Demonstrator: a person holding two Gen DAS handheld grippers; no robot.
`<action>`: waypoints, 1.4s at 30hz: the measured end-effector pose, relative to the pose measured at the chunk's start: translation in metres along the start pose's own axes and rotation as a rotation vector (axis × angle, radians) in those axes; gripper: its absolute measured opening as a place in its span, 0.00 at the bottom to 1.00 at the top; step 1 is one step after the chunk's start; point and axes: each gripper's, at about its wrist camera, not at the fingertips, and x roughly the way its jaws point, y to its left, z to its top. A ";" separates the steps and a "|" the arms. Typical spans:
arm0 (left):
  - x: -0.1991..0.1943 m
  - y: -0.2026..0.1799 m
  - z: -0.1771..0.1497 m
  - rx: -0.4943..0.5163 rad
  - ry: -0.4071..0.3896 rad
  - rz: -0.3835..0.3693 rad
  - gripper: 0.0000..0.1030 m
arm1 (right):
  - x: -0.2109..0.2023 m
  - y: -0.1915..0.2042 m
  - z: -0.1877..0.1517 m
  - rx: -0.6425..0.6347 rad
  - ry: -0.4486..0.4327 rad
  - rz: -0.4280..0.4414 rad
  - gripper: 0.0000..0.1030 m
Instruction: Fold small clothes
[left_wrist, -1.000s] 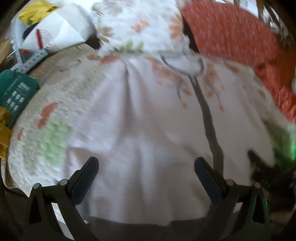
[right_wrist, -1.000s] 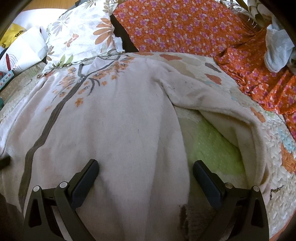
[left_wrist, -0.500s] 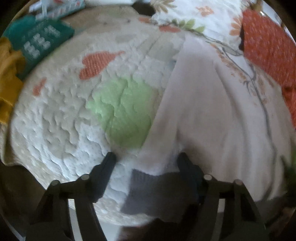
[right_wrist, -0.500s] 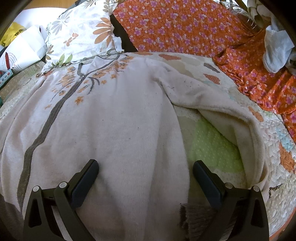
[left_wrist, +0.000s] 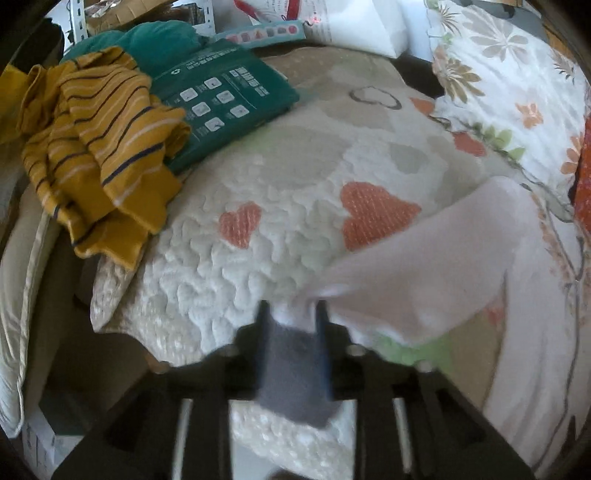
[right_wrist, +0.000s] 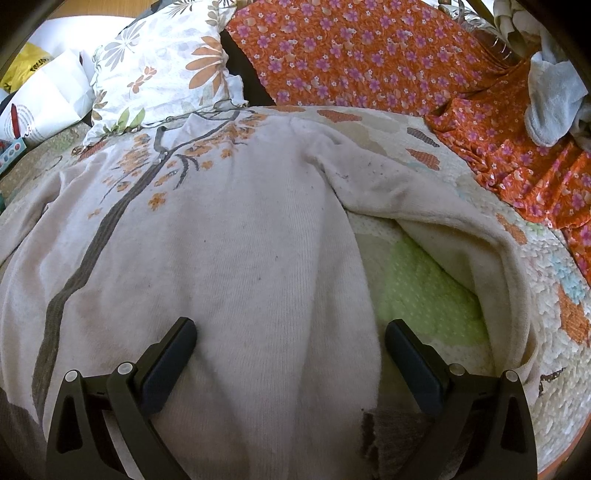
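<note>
A cream knit sweater (right_wrist: 240, 240) with a grey tree and orange blossoms lies spread on a quilted bedcover (left_wrist: 236, 288). In the left wrist view its left sleeve (left_wrist: 424, 266) stretches out over the quilt. My left gripper (left_wrist: 293, 321) is closing its jaws on that sleeve's grey cuff (left_wrist: 291, 373), which fills the gap between the pads. My right gripper (right_wrist: 290, 339) hovers open over the sweater's lower body, holding nothing. The right sleeve (right_wrist: 424, 206) curves down the right side, and its grey cuff (right_wrist: 391, 428) lies by the right finger.
A yellow striped garment (left_wrist: 99, 147) and a green package (left_wrist: 221, 99) lie at the quilt's left end. A floral pillow (right_wrist: 162, 70) and orange flowered cloth (right_wrist: 369, 55) sit behind the sweater. A pale grey cloth (right_wrist: 554, 99) lies at the far right.
My left gripper swung left from over the sweater's body to the left sleeve end, and its jaws narrowed onto the grey cuff. The right gripper stayed still and open.
</note>
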 end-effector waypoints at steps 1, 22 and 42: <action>-0.007 -0.004 -0.005 0.008 0.000 -0.014 0.38 | 0.000 0.000 0.000 -0.001 -0.001 -0.001 1.00; -0.123 -0.136 -0.093 0.322 -0.059 -0.421 0.69 | -0.036 -0.170 0.034 0.081 0.352 0.083 0.74; -0.145 -0.167 -0.108 0.365 -0.017 -0.502 0.69 | -0.106 -0.219 0.047 0.154 0.082 0.190 0.15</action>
